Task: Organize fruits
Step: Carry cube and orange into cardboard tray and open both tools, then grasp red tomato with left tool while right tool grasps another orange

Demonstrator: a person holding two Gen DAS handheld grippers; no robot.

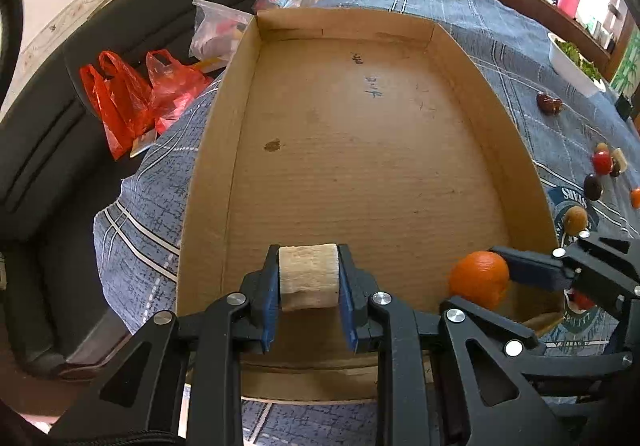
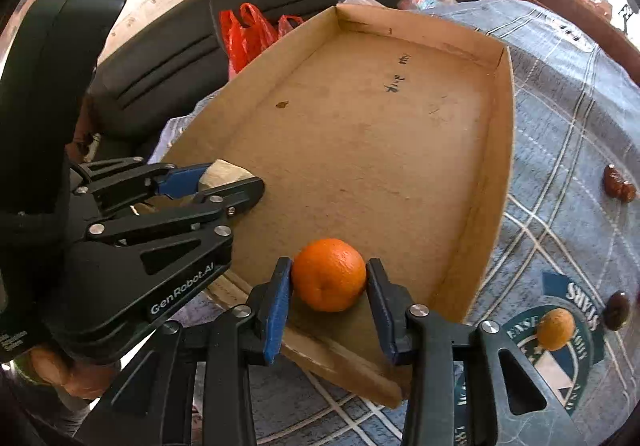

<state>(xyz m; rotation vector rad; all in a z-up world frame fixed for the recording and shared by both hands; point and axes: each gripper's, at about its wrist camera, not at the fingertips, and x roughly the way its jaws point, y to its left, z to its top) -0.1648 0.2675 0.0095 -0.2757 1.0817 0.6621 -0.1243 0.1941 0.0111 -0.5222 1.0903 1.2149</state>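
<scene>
Orange (image 2: 329,274) firm, rollable, between right gripper (image 2: 328,288) pads | left gripper (image 1: 309,277) clamps pale chunk (image 1: 309,274), pinched flat-sided | over cardboard tray (image 1: 486,133)

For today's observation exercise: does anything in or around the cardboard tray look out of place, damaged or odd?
Mostly tidy. The cardboard tray carries a small dark stain and pen scribbles on its floor. Several fruits lie scattered on the blue cloth beside it, not in the tray.

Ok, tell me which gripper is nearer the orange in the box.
Right. The right gripper has the orange between its fingers; the left gripper sits beside it, clamped on a pale chunk.
</scene>
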